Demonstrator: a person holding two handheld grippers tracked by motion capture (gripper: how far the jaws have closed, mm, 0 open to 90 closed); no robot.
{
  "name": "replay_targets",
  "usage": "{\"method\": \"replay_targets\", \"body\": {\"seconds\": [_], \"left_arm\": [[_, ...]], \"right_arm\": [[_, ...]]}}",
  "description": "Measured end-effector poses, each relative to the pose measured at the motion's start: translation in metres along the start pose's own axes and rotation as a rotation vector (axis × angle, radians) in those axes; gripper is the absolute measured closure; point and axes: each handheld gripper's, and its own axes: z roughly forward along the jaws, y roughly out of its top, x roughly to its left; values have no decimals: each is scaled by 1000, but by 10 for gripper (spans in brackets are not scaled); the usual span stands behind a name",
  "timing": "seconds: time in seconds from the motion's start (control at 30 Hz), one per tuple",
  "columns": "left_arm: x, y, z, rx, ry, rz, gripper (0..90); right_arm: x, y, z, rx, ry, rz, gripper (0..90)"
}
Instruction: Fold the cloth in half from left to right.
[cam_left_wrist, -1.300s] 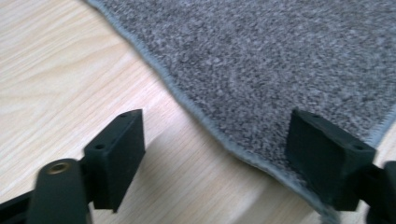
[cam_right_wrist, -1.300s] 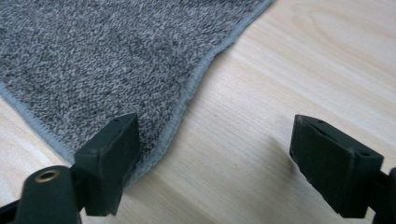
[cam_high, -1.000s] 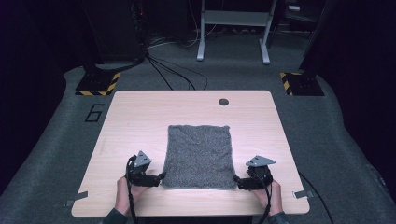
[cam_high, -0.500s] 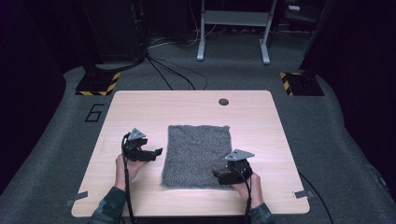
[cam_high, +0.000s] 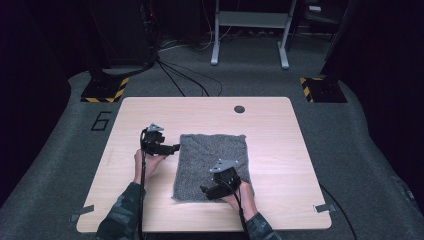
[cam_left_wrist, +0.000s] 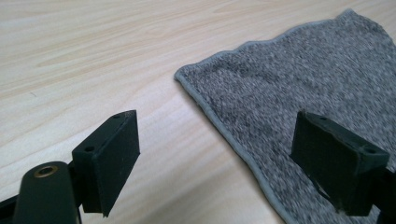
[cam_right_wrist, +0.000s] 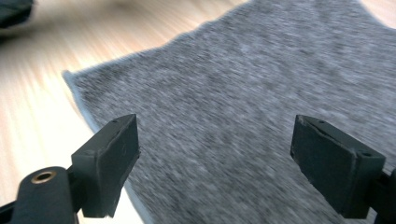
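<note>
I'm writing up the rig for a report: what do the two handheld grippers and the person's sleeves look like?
Both the left gripper and right gripper are black, each topped by a grey three-cornered plate and trailing a black cable. Their fingers are flat black blocks with small screw holes. The sleeves are dark and mottled.

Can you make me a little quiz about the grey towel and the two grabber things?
1. True or false: the left gripper is holding the towel.
2. Which gripper is over the towel: A left, B right?
3. What does the towel lie on?

Key:
1. False, its jaws are open beside the towel's edge.
2. B.
3. The table.
</note>
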Motion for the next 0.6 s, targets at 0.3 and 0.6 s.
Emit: {"method": "replay_targets", "body": {"seconds": [0.3, 0.6], "left_arm": [[4, 11, 30, 42, 0, -14, 153], [3, 21, 50, 107, 28, 30, 162]], "right_arm": [[29, 20, 28, 30, 67, -62, 151], [61, 29, 49, 54, 119, -126, 204]]}}
